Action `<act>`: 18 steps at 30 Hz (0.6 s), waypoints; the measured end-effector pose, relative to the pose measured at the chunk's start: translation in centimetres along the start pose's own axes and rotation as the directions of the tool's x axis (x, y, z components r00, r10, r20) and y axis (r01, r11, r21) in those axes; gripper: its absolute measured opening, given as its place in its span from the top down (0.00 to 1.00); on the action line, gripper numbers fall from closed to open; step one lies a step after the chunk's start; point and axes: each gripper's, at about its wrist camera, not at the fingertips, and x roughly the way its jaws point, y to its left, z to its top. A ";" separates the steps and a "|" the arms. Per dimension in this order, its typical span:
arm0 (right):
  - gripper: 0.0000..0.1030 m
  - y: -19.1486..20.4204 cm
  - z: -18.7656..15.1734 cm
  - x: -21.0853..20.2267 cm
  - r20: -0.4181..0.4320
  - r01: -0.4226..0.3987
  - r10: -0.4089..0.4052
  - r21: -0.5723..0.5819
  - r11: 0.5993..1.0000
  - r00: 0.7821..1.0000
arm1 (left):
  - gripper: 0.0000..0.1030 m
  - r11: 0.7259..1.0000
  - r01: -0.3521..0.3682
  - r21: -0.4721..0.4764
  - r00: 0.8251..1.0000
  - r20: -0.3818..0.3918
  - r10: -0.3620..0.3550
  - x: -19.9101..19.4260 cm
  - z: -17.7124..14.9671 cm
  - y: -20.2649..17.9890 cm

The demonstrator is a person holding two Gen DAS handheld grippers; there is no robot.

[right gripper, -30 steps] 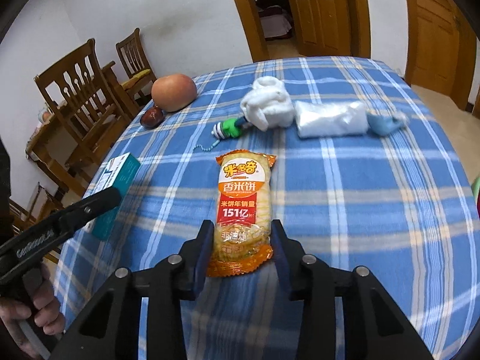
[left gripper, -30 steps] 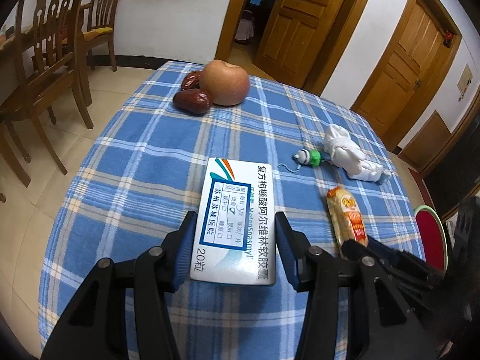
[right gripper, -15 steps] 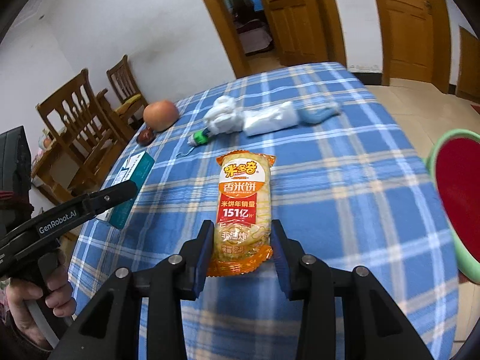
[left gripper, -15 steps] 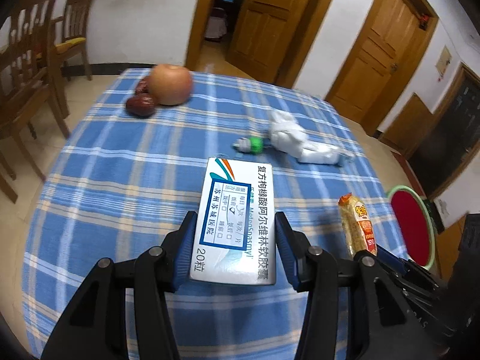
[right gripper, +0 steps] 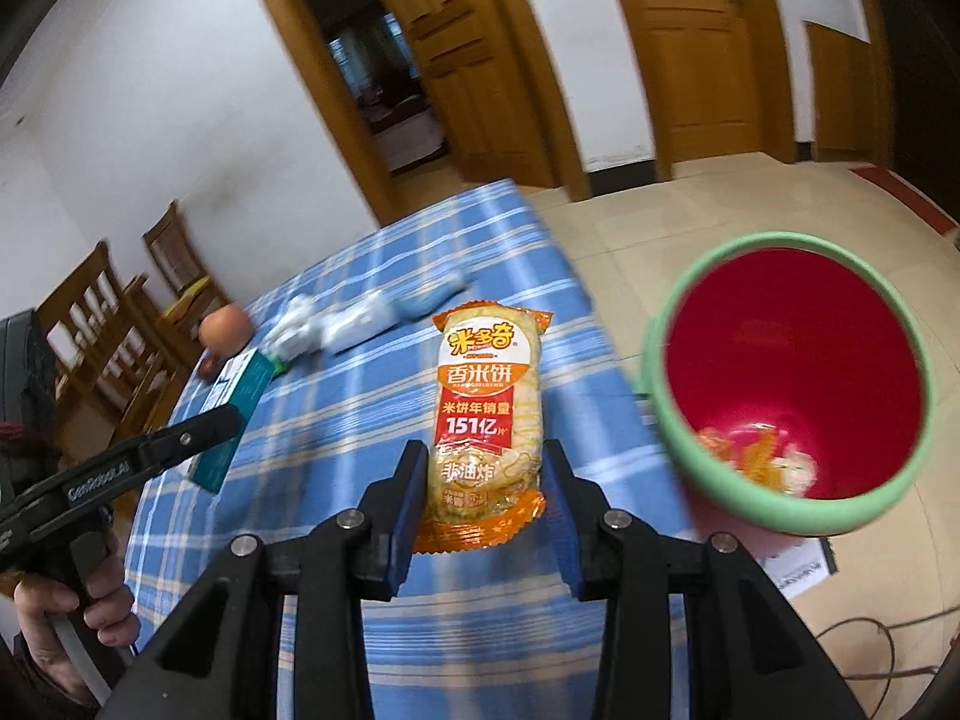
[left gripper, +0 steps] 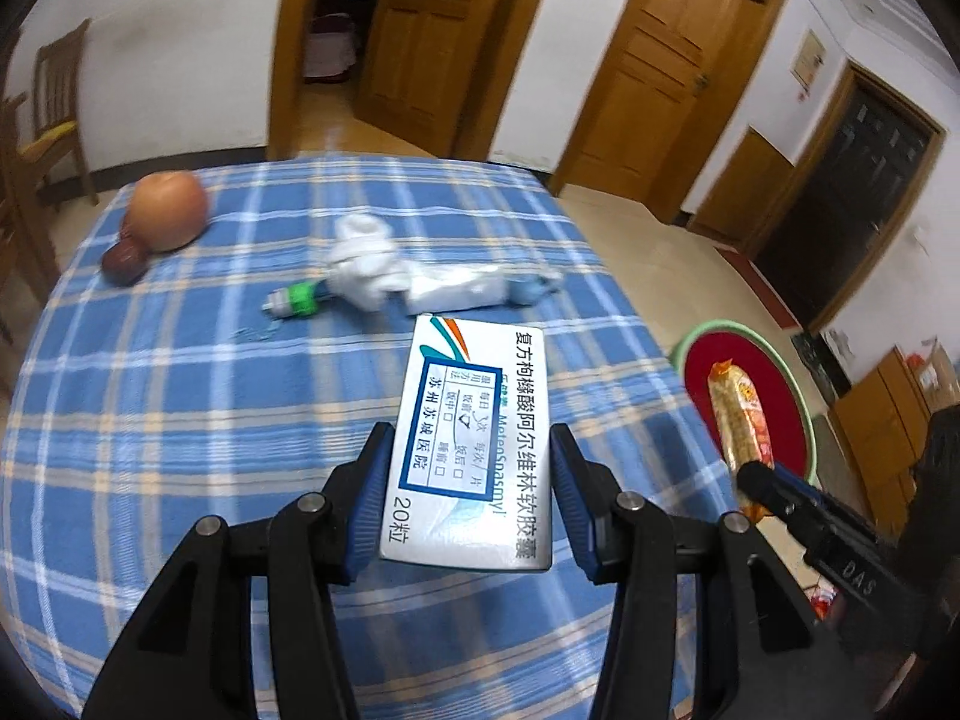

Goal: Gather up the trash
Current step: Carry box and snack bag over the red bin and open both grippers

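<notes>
The left tool (left gripper: 468, 474) clamps a medicine box (left gripper: 474, 450) and the right tool (right gripper: 483, 480) a rice-cracker packet (right gripper: 489, 396), above the blue-checked desk (left gripper: 180, 390); the red bin (right gripper: 792, 384) stands on the tiled floor at right, wooden doors (left gripper: 654, 72) far.

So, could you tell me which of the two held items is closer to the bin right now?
The orange snack packet in the right tool. It is carried beside the green-rimmed bin, while the white medicine box sits farther left over the table.

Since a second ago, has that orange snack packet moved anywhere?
Yes. The snack packet, clamped in the right claw, has swung off the table toward the red bin.
</notes>
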 end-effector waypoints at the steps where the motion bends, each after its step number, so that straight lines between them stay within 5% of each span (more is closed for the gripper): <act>1: 0.61 -0.9 0.1 -0.3 0.008 0.012 -0.012 0.018 1.000 1.000 | 0.50 1.000 0.007 0.020 1.000 -0.004 -0.007 0.3 0.1 -0.9; 18: 0.60 -11.5 1.5 -2.8 0.065 0.161 -0.176 0.192 0.968 0.982 | 0.50 0.977 0.119 0.175 0.991 -0.086 -0.105 6.2 1.8 -10.8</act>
